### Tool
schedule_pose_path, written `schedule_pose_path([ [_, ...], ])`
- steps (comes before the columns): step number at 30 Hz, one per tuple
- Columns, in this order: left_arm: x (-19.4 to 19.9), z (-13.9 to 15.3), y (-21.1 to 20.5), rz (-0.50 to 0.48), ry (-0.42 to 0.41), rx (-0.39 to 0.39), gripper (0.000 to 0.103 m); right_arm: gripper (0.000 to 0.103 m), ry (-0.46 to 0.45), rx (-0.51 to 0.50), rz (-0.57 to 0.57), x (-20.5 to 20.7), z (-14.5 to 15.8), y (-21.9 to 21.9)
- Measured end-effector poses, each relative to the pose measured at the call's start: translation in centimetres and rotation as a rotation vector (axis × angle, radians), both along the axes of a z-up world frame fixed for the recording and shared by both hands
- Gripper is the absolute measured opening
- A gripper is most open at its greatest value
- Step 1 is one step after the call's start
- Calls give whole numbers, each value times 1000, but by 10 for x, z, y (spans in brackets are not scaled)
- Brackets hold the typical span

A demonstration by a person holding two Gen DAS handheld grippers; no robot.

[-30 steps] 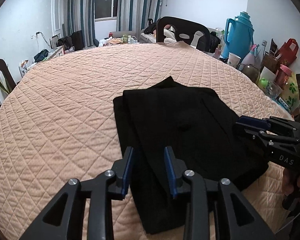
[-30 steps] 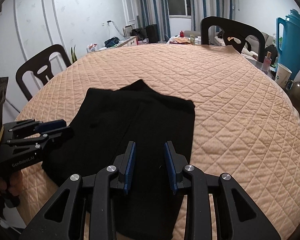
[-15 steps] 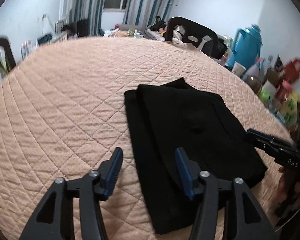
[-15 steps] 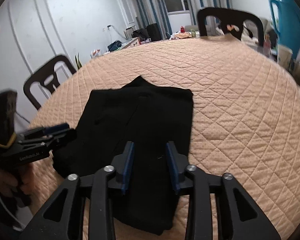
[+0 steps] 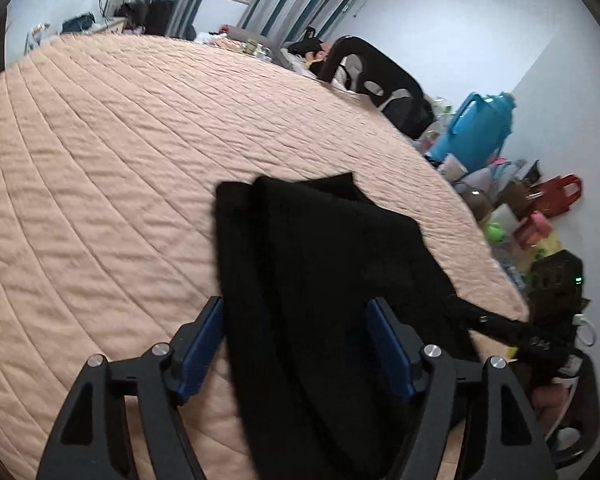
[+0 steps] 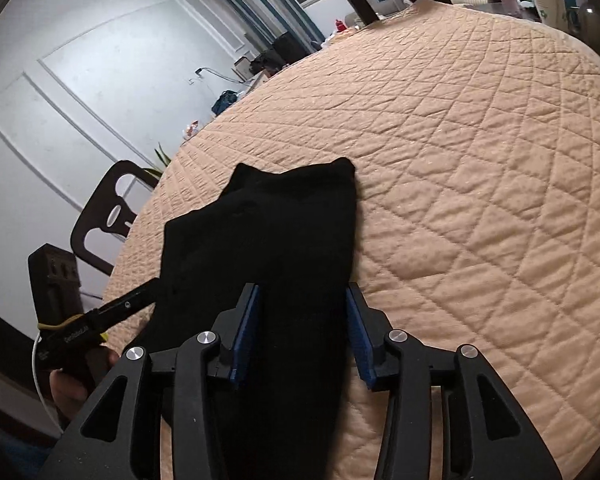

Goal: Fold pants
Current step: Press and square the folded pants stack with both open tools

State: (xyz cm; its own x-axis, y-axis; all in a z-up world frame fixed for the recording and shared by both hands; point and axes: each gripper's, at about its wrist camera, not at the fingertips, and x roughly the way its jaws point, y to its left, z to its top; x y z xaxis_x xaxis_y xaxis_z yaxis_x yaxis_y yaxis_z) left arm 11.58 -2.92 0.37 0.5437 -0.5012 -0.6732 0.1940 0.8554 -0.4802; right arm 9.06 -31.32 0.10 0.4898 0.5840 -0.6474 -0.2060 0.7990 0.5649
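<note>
Black pants [image 5: 320, 248] lie folded lengthwise on the peach quilted table cover [image 5: 100, 160], their narrow end pointing away. My left gripper [image 5: 296, 312] hovers over their near left part. Its jaws are opening, with cloth under the gap and no pad pressing on it. In the right wrist view the pants [image 6: 284, 224] run under my right gripper [image 6: 302, 296], whose jaws are also opening astride the near right part without gripping. Each gripper shows in the other's view: the right gripper [image 5: 500, 328] and the left gripper [image 6: 112, 312], each held by a hand.
A black chair [image 5: 380, 76] stands at the far side and another chair [image 6: 108, 212] at the left edge. A blue thermos jug [image 5: 480, 128], cups and bags [image 5: 532, 208] crowd the right side. The quilted cover [image 6: 480, 160] spreads wide to the right of the pants.
Both grippers' jaws have spread wider. Both hands have rolled, so the views tilt, and they have come lower and closer over the near end of the pants.
</note>
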Motion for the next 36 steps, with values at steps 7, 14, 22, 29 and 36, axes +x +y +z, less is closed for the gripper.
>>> schedule_pose_path([
  [7,-3,2,-7,-5,-15,40,46,35,7,-6,22,4,-3,7],
  [14,1,28,-9,-13,-81,46,26,16,-68,16,38,7,27,23],
  [22,44,67,39,46,-144,68,27,16,-147,66,93,51,69,69],
  [29,107,33,77,150,-67,178,32,20,-96,-5,130,117,47,118],
  [36,89,20,96,213,-67,201,34,22,-157,-156,81,103,51,116],
])
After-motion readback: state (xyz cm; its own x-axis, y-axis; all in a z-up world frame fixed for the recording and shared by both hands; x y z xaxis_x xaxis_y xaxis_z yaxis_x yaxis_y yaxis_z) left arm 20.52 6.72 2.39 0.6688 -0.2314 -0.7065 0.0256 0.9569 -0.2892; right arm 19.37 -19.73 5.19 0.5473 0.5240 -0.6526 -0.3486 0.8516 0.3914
